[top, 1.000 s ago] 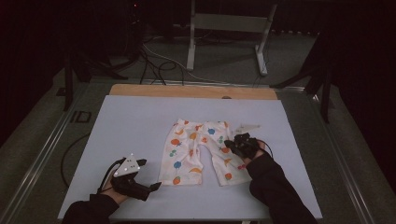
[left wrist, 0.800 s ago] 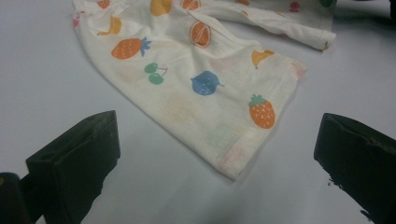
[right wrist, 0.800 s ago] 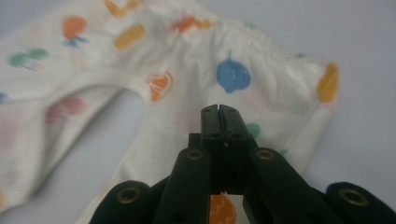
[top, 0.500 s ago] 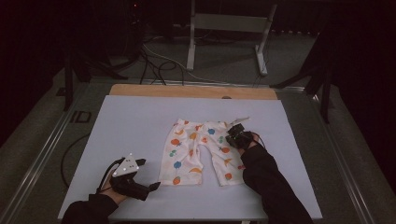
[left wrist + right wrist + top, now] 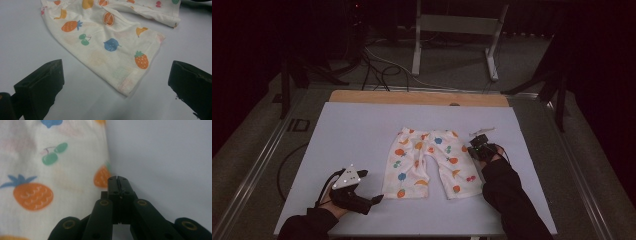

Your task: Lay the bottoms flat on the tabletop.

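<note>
Small white shorts (image 5: 427,162) printed with coloured fruit lie flat in the middle of the pale table (image 5: 352,135), waistband away from me. My left gripper (image 5: 371,187) sits at the near left of the table, open, its jaws spread wide and aimed at the hem of the near leg (image 5: 130,82); the shorts (image 5: 110,45) lie just past the jaws of the left gripper (image 5: 116,72). My right gripper (image 5: 475,146) is at the shorts' right edge near the waistband. Its jaws are shut, and the right gripper (image 5: 117,179) touches the cloth's border (image 5: 50,170) with nothing seen between them.
A wooden strip (image 5: 412,97) runs along the table's far edge. Beyond it on the floor stand a metal frame (image 5: 457,30) and loose cables (image 5: 377,65). Metal rails (image 5: 257,170) flank the table. Bare table surface lies left and right of the shorts.
My right gripper has moved away from me along the shorts' right side, from the leg up toward the waistband. The left gripper has barely shifted.
</note>
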